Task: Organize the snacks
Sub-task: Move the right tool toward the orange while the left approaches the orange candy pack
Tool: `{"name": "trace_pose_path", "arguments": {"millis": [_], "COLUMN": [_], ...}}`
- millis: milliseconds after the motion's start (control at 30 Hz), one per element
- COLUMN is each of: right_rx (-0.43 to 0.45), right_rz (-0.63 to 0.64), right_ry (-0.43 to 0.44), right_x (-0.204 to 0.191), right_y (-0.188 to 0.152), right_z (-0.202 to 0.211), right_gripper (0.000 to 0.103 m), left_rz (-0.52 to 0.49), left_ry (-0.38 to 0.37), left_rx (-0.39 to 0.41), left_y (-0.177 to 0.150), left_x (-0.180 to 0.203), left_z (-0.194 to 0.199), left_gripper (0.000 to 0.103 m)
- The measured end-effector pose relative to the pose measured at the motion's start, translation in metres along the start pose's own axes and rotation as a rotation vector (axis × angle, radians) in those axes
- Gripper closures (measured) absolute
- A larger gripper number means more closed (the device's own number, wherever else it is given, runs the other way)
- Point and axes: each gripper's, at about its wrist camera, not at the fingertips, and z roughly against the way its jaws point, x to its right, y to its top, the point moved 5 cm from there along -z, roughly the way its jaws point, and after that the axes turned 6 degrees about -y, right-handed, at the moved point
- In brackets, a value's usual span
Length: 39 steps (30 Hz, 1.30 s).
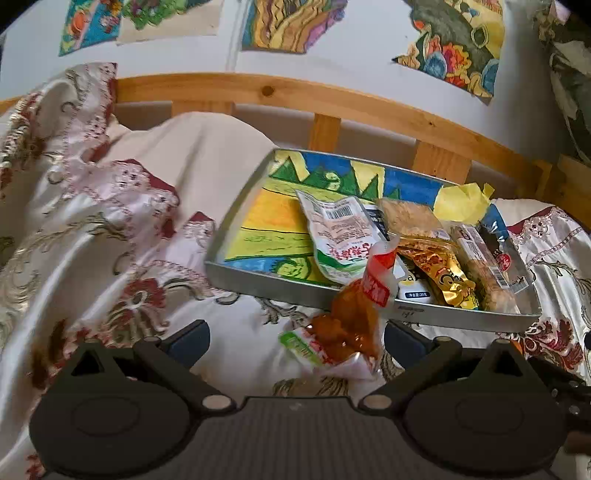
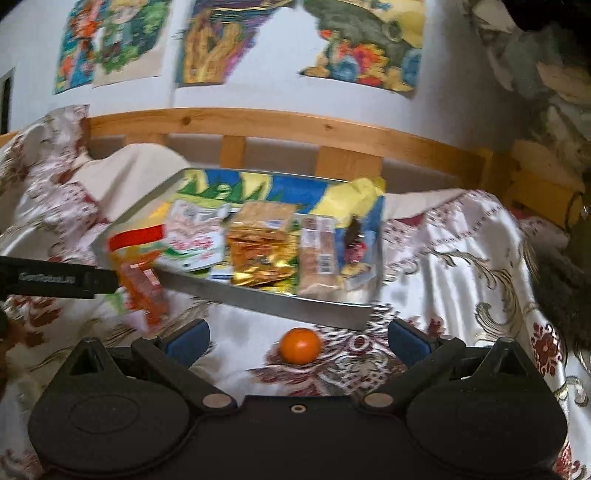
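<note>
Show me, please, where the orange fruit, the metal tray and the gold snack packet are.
orange fruit [image 2: 299, 345]: right wrist view, middle of its skin.
metal tray [image 1: 258, 280]: left wrist view, near rim wall.
gold snack packet [image 1: 441, 271]: left wrist view, middle of foil face.

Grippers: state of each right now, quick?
Left gripper: open, orange snack packet lies loose between its fingers.
Right gripper: open, empty, orange on the bedspread ahead.

Floral bedspread [image 1: 110, 258], wooden rail [image 1: 332, 96], colourful drawings [image 1: 291, 22] on wall.
</note>
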Motion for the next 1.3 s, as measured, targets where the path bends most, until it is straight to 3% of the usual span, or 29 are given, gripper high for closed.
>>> {"name": "trace_pose_path", "arguments": {"millis": [200, 433, 667, 833, 1033, 1133, 1300], "right_rx": [-0.076, -0.088, -0.104, -0.095, -0.127, -0.125, -0.124], "right_rz": [-0.061, -0.007, 0.038, 0.041, -0.070, -0.085, -0.050], "right_ry": [-0.041, -0.004, 0.031, 0.100, 0.141, 0.139, 0.152], "right_x": [0.014, 0.006, -0.009, -0.020, -0.014, -0.014, -0.023], "right_y": [-0.012, -0.015, -0.022, -0.019, -0.020, -0.020, -0.022], "right_z": [-0.029, -0.046, -0.060, -0.061, -0.065, -0.065, -0.062], "right_gripper": [0.001, 0.001, 0.001, 0.004, 0.010, 0.015, 0.041], "left_rz": [-0.057, -0.139, -0.076, -0.065, -0.048, -0.049, -0.075], "left_ry": [-0.081, -0.042, -0.071, -0.084, -0.117, -0.137, -0.173], "left_rx": [-0.088, -0.101, -0.116, -0.101, -0.072, -0.060, -0.049], "left_y": [0.002, -0.006, -0.007, -0.009, -0.008, -0.008, -0.010], "left_x": [0.010, 0.016, 0.004, 0.002, 0.001, 0.001, 0.007], "left_z": [-0.031, -0.048, -0.059, -0.058, -0.053, -0.050, -0.048], "left_gripper": [0.001, 0.001, 0.000, 0.000, 0.001, 0.006, 0.013]}}
